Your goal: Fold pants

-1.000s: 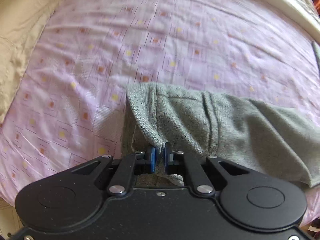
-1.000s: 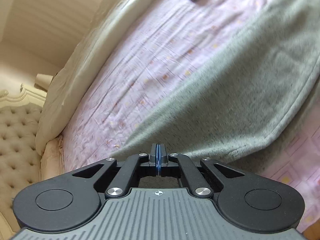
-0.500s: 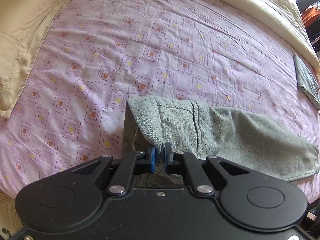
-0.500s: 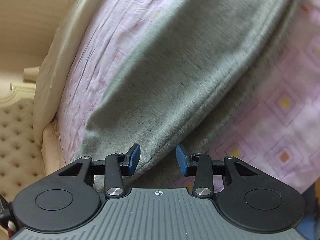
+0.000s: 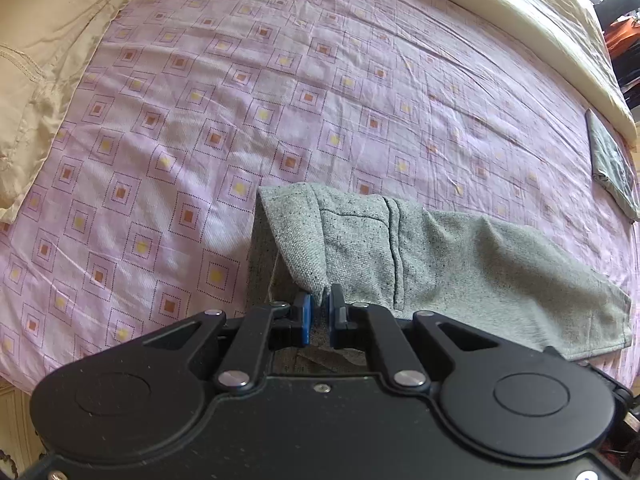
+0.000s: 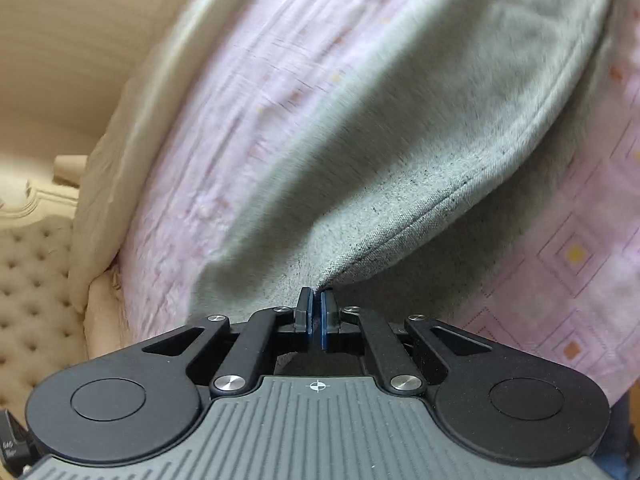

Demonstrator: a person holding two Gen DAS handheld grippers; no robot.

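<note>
R tool reclosed on pants; L tool pinching waistband.

pants: grey speckled woven cloth, coarse, matt. bedsheet: thin lilac printed cotton, creased, matt. pillow: cream cloth, slight sheen. left gripper: matt black plastic, blue pads, bright metal rivets. right gripper: ribbed grey plastic body. headboard: tufted beige upholstery.
</note>
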